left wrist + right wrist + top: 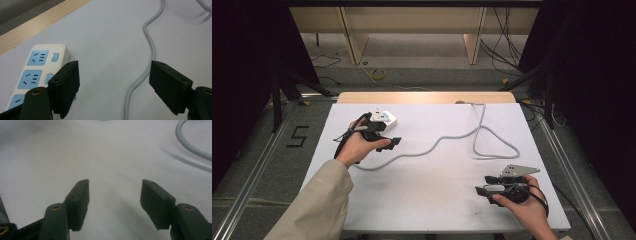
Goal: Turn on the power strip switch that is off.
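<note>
Left claw [115, 87] is standing wide open, holding nothing, jaws hovering over the white worktop [432, 195]. The power strip [37, 72] is lying just beside its left jaw in the left gripper view, at the worktop's far left; the grey cord [150, 47] is running between the jaws and off toward the far edge. Right claw [113, 202] is likewise released, jaws well apart and empty above bare worktop at the near right, a loop of cord lying beyond it.
</note>
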The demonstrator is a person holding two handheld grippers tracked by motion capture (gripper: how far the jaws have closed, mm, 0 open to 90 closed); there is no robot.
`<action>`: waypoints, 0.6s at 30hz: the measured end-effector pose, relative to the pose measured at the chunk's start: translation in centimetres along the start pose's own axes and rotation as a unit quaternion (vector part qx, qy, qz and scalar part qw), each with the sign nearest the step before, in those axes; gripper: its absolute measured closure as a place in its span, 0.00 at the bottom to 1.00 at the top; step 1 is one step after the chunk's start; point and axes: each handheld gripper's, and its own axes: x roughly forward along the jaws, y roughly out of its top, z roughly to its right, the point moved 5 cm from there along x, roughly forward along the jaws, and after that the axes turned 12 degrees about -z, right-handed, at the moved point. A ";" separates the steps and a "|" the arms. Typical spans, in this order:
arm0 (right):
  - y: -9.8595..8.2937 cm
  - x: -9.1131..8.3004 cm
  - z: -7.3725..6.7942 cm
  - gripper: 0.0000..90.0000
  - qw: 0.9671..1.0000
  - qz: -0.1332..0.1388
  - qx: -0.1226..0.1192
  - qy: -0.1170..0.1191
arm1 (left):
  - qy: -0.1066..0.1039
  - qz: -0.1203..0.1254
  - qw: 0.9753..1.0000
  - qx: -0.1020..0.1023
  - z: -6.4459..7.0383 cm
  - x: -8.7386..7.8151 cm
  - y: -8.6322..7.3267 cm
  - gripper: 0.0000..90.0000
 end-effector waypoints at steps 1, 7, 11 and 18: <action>0.0 0.0 0.0 0.46 1.000 -0.001 0.000 0.000 | 0.003 0.002 1.000 0.001 0.2 0.0 -0.1 0.27; 0.0 0.0 0.0 0.46 1.000 0.000 0.000 0.001 | 0.003 0.007 1.000 0.013 1.2 -0.5 -0.8 0.27; 0.0 0.0 0.0 0.45 1.000 -0.003 0.000 0.001 | -0.001 0.010 1.000 0.019 2.2 -0.9 -1.4 0.26; 0.0 0.0 -0.1 0.45 1.000 -0.001 -0.002 0.002 | -0.001 0.013 1.000 0.028 3.8 -0.9 -2.9 0.26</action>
